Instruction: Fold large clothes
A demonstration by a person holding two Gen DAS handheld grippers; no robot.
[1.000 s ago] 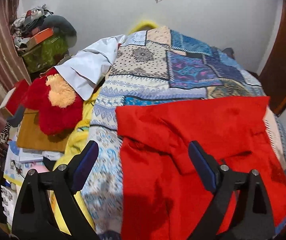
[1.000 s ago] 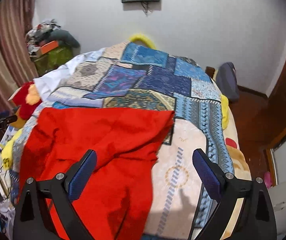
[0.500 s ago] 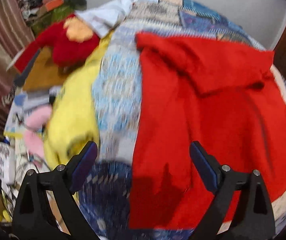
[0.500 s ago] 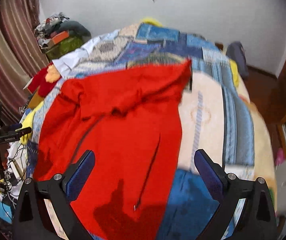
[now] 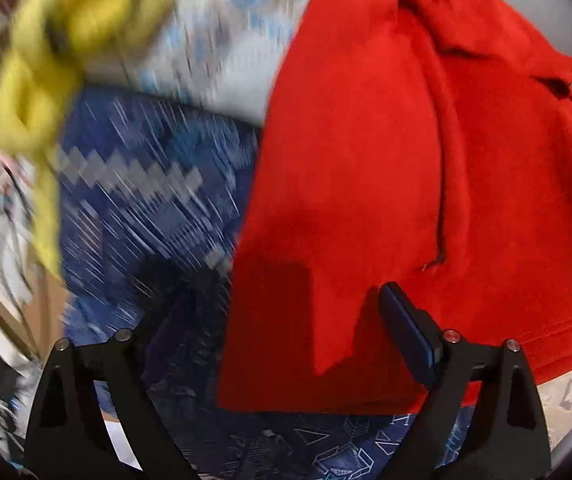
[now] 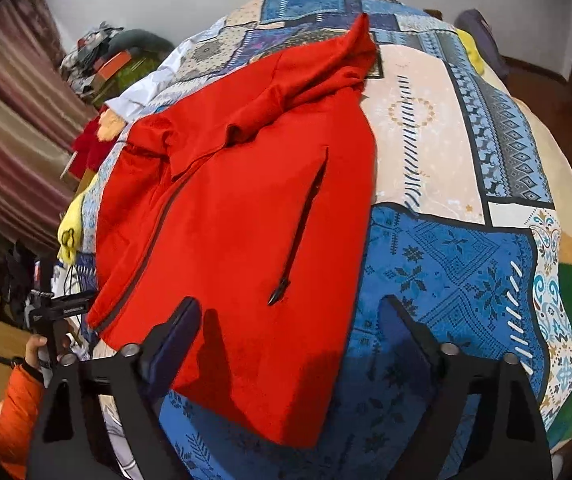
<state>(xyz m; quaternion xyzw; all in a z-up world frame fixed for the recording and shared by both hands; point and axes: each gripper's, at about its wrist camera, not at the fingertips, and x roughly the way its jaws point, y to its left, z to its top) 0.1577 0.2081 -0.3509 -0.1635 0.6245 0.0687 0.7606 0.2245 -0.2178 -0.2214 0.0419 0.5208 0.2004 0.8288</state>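
Observation:
A red hooded jacket (image 6: 246, 208) lies flat on the patchwork bedspread (image 6: 465, 264), hood toward the far wall, with a dark front zip and a pocket zip. My right gripper (image 6: 289, 336) is open and hovers over the jacket's near right hem corner. In the left wrist view the jacket (image 5: 385, 168) fills the right half. My left gripper (image 5: 286, 320) is open over the jacket's near left hem corner, close above the cloth. Neither gripper holds anything.
A yellow cloth (image 5: 50, 56) lies at the bed's left edge. A red plush toy (image 6: 90, 144), a white cloth and piled boxes sit at the far left. The left hand in an orange sleeve (image 6: 18, 396) shows by the bed's near left edge.
Both grippers have dropped down and tilted toward the jacket's near hem. The left wrist view is motion-blurred. Both grippers stay open.

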